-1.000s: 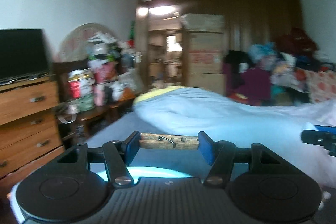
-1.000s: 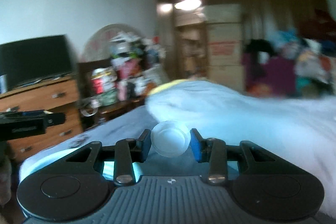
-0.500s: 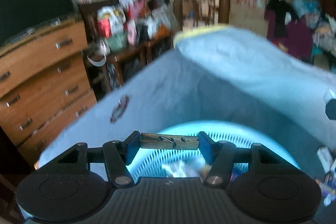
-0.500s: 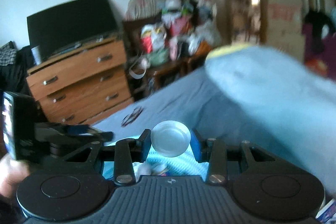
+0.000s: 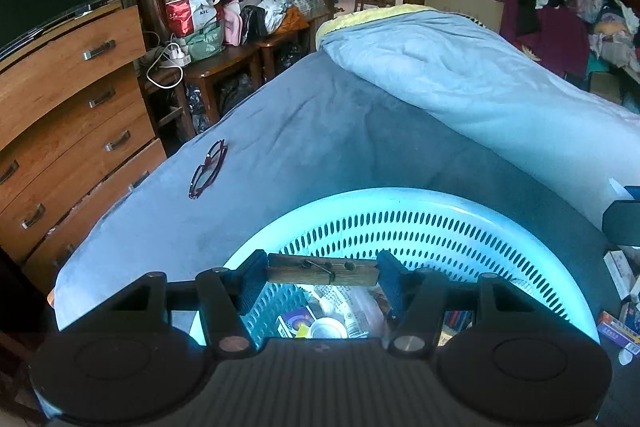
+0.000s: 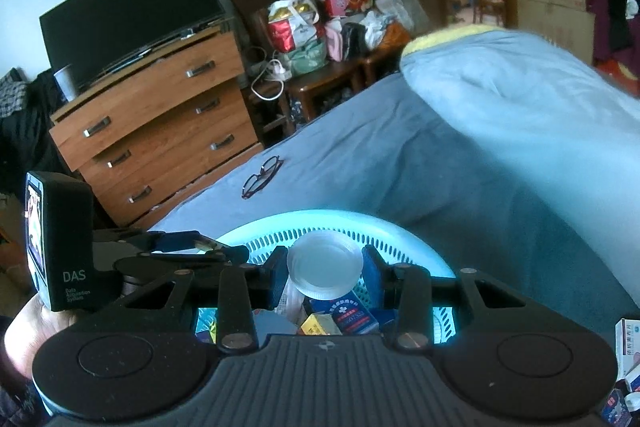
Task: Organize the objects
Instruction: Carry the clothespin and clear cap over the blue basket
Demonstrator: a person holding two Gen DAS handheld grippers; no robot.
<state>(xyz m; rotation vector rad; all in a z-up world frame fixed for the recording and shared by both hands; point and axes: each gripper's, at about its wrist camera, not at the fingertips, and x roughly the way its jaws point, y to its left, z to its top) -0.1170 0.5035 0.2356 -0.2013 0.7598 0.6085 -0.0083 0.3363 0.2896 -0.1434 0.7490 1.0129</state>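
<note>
Blue bedding [image 5: 320,155] carries the pale slotted basket [image 5: 420,223] just below both claws — left claw [image 5: 322,269] pinching a wooden clothespin [image 5: 322,269] endwise, right claw [image 6: 325,273] clamping a clear round lid [image 6: 325,269], apparently poised for dropping in.

Left gripper [image 5: 322,269], right gripper [image 6: 325,275]: fingers clamped.

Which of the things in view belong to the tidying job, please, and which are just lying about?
In the job:
clothespin in left gripper
clear lid in right gripper
basket

Lying about:
glasses
dresser
TV
quilt
</note>
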